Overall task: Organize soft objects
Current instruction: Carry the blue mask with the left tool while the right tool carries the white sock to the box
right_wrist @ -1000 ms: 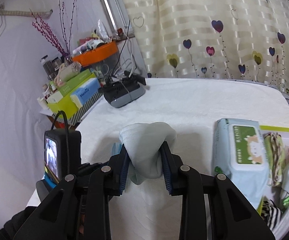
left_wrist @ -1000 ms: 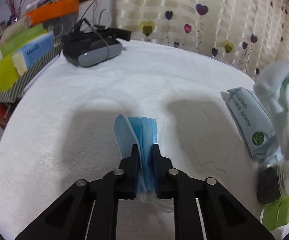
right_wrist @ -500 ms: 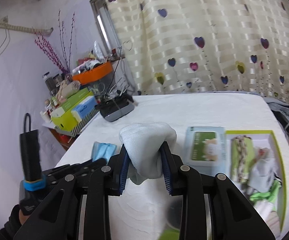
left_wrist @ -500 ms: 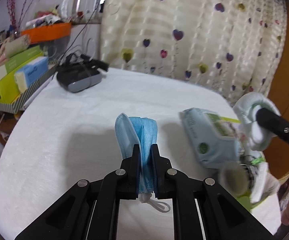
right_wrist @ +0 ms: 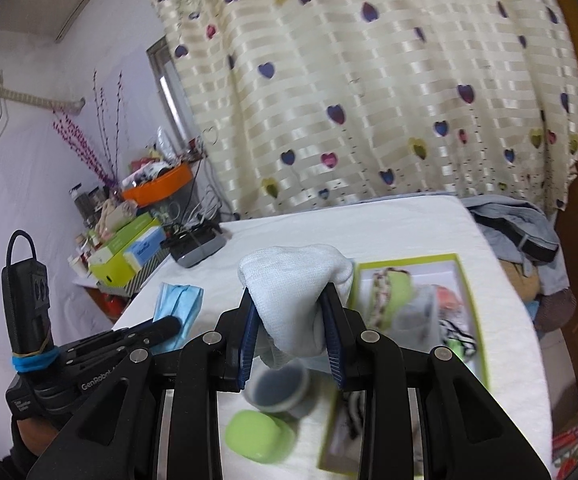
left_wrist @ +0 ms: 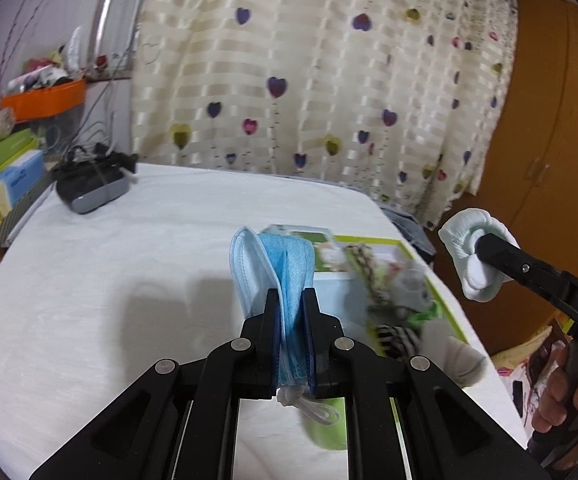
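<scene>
Left wrist view had the left tool clamped tight on a folded blue face mask, with the white ear loop dangling out below the jaws. Right tool was squeezing a rolled white sock, jaws partway apart because the sock filled the gap. Both were up in the air over the white table, not resting on anything.

Landmark for everything was the green-rimmed box. It was already holding a jumble of soft stuff: a striped piece, something pale, something green, too blurry to name. The sock hung just over the near left edge of the box, and the mask was further left of it, over bare table. A dark-lidded cup and a lime green lid sat on the table just in front of the box.

My take on doing this bit well: carry each item fully over the box before letting go, and aim for a gap in the pile. I'd lower the mask close before releasing, since that loose loop could snag on the rim. One at a time so the tools don't bump.
</scene>
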`<state>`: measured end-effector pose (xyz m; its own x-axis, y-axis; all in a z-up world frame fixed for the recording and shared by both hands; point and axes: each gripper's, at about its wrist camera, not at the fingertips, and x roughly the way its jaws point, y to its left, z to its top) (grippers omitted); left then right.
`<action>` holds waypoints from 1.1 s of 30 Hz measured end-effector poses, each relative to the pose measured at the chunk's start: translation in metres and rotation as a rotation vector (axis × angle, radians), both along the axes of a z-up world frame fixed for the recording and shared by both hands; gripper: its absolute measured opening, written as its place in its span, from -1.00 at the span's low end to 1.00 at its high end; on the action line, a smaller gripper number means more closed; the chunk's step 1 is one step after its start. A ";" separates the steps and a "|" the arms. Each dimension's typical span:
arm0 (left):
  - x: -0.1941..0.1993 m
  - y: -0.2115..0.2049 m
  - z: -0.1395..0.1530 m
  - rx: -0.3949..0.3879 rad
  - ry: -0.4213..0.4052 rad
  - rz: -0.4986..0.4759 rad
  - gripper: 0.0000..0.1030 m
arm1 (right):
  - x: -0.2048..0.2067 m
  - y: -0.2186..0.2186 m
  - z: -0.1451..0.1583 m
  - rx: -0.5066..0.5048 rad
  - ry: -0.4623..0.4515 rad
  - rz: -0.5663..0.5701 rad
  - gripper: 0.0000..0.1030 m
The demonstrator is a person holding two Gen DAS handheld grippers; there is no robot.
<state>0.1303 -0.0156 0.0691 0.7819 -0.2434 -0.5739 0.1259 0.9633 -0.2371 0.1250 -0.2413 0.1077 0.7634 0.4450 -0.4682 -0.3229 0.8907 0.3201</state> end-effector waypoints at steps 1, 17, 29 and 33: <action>-0.003 -0.007 0.002 0.002 -0.005 -0.012 -0.82 | -0.003 -0.005 0.001 0.003 -0.004 -0.008 -0.39; -0.022 -0.084 0.013 0.006 -0.025 -0.122 -0.81 | -0.021 -0.071 -0.009 0.046 -0.004 -0.079 -0.39; -0.009 -0.124 -0.008 0.011 0.034 -0.180 -0.81 | -0.008 -0.098 -0.039 0.044 0.069 -0.094 -0.39; 0.000 -0.134 -0.016 0.016 0.058 -0.190 -0.81 | 0.000 -0.100 -0.050 0.034 0.097 -0.086 -0.39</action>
